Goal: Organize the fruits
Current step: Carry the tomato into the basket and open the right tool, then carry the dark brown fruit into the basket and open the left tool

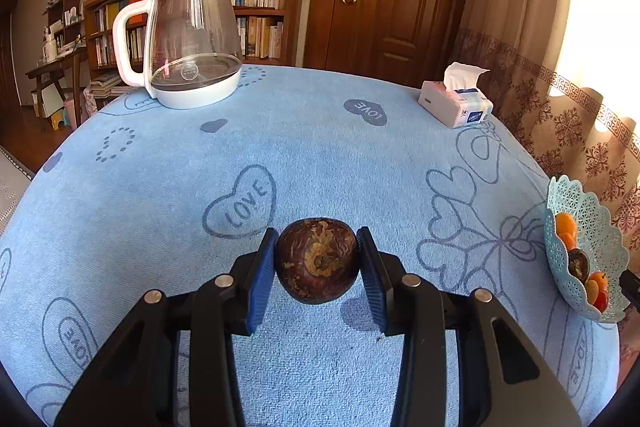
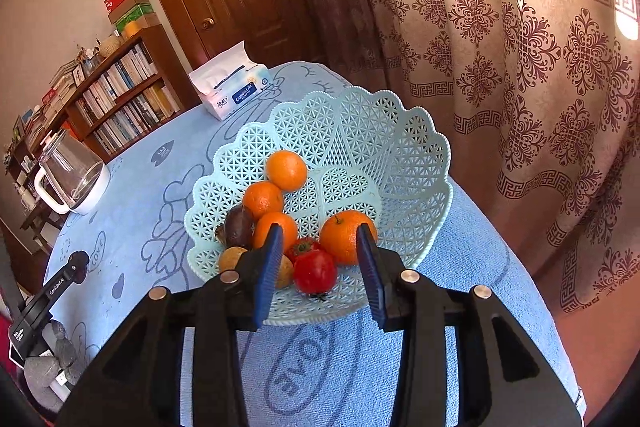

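My left gripper (image 1: 317, 239) is shut on a dark brown round fruit (image 1: 316, 261), one blue pad on each side. The fruit hangs a little above the blue tablecloth (image 1: 320, 147) and casts a shadow there. The light blue lattice basket (image 1: 596, 223) stands at the table's right edge. In the right wrist view the basket (image 2: 360, 115) holds several oranges (image 2: 287, 170), a red tomato (image 2: 315, 271), a dark fruit (image 2: 239, 227) and a yellowish fruit (image 2: 232, 259). My right gripper (image 2: 319, 233) hovers open over the basket's near side, with the tomato lying loose below its jaws.
A glass kettle (image 1: 188, 43) with a white handle stands at the far left of the table, and a tissue pack (image 1: 454, 103) at the far right. A patterned curtain (image 2: 540, 87) hangs close behind the basket. Bookshelves and a wooden door lie beyond the table.
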The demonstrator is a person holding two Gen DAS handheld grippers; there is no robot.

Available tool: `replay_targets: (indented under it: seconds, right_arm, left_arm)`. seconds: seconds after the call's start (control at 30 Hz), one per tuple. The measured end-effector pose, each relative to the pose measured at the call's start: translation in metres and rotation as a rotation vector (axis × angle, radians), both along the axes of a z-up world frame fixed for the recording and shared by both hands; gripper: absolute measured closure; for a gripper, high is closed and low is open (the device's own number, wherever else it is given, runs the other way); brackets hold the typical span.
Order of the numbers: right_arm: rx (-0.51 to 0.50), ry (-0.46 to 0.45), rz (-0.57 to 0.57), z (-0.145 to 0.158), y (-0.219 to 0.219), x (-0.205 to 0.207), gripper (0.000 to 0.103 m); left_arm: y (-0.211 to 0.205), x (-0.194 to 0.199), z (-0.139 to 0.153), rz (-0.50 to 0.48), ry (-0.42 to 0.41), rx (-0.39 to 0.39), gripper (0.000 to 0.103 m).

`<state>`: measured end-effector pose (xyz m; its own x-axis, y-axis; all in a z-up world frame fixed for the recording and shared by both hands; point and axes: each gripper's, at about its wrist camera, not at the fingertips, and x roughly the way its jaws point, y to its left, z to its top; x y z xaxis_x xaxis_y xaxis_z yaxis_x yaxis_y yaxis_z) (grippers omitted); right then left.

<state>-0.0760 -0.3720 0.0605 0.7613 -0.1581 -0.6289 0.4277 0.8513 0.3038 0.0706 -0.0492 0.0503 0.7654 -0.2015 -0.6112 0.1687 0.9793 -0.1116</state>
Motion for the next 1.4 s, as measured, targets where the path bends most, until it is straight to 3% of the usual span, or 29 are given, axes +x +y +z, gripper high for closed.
replay_targets:
  seconds: [0.1, 0.23, 0.33, 0.47, 0.57, 0.83, 1.17, 1.4]
  right_arm:
    - [-0.039, -0.016, -0.03, 0.002, 0.0, -0.004, 0.062]
    - [-0.113, -0.057, -0.118, 0.006, -0.003, -0.013, 0.045]
    - [-0.174, -0.077, -0.165, 0.007, -0.004, -0.016, 0.041]
    - [-0.194, -0.097, -0.2, 0.005, -0.012, -0.015, 0.02]
    - [-0.177, -0.112, -0.227, 0.002, -0.02, -0.014, 0.011]
    - [-0.149, -0.136, -0.233, -0.005, -0.024, -0.012, 0.006]
    - [-0.105, -0.191, -0.259, -0.006, -0.028, -0.023, 0.003]
    - [-0.062, -0.207, -0.3, -0.009, -0.035, -0.028, 0.003]
  left_arm:
    - [-0.001, 0.0, 0.0, -0.002, -0.002, 0.005, 0.063]
    - [-0.003, 0.0, -0.002, -0.005, -0.004, 0.016, 0.063]
    - [-0.006, -0.001, -0.003, -0.01, -0.009, 0.028, 0.063]
    - [-0.01, -0.004, -0.003, -0.023, -0.014, 0.039, 0.063]
    - [-0.016, -0.007, -0.004, -0.049, 0.0, 0.036, 0.063]
    - [-0.045, -0.024, 0.004, -0.14, 0.036, -0.003, 0.063]
    - [-0.124, -0.047, 0.023, -0.31, -0.025, 0.031, 0.062]
    - [-0.164, -0.044, 0.028, -0.388, -0.014, -0.001, 0.062]
